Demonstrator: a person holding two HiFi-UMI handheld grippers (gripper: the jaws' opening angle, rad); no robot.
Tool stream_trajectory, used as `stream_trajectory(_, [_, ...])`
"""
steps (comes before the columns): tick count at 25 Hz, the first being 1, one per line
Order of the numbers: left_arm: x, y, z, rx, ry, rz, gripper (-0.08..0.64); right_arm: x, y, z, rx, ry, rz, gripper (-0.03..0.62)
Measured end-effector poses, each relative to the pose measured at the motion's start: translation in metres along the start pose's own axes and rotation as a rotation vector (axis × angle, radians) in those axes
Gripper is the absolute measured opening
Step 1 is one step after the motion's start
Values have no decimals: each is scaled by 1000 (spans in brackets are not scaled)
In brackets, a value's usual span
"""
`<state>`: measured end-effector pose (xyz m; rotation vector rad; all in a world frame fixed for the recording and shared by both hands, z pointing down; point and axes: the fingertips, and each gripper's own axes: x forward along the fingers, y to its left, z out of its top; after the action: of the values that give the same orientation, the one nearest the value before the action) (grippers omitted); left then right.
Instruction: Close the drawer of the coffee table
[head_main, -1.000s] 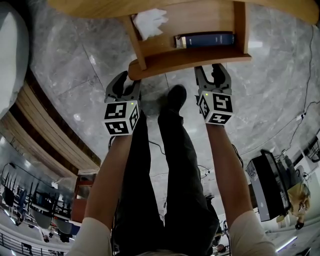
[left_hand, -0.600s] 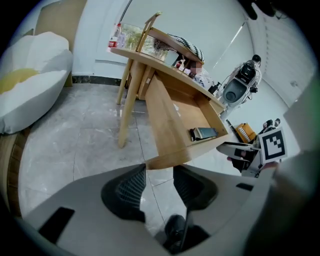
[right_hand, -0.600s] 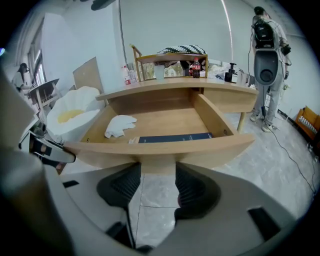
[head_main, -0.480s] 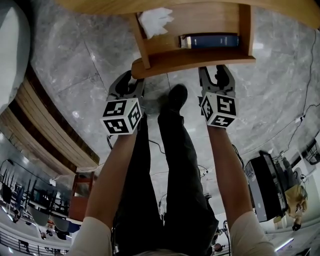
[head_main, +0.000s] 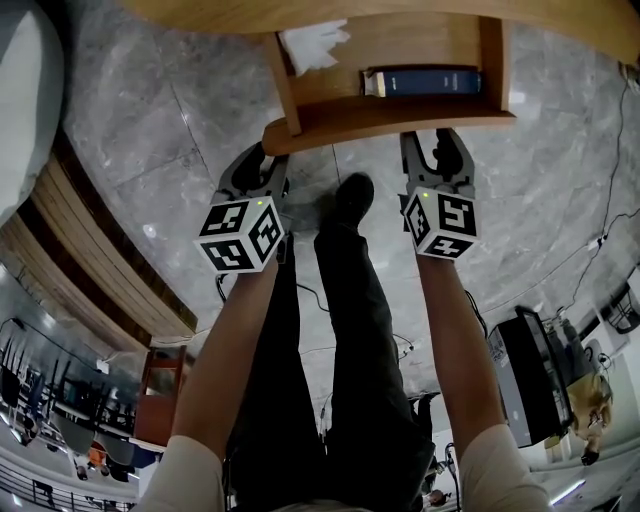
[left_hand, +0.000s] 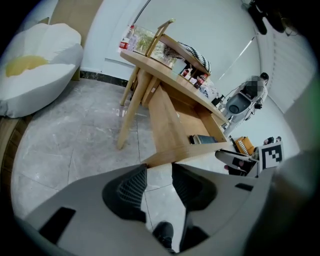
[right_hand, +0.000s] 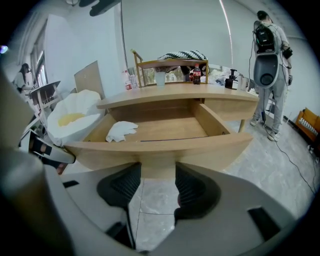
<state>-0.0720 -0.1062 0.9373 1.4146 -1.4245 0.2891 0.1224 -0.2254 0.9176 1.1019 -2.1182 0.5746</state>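
The wooden coffee table (right_hand: 180, 97) stands on a grey marble floor (head_main: 150, 120). Its drawer (right_hand: 160, 145) is pulled out. Inside the drawer, a white cloth (right_hand: 121, 131) lies towards one end and a dark book (head_main: 425, 80) towards the other.

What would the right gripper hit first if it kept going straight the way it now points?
The front panel of the open drawer. In its own view the right gripper points straight at that panel, jaws apart with nothing between them. The gap looks small, though depth is hard to judge.
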Motion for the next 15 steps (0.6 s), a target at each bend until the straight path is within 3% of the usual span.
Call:
stream_trajectory(8, [12,4,47,-14,-79,13,172,28,-3,44,-18,-70,9,230])
stream_trajectory(15, [14,5,56,8,-137,26,172,32,-3,52,-29,-125,14,230])
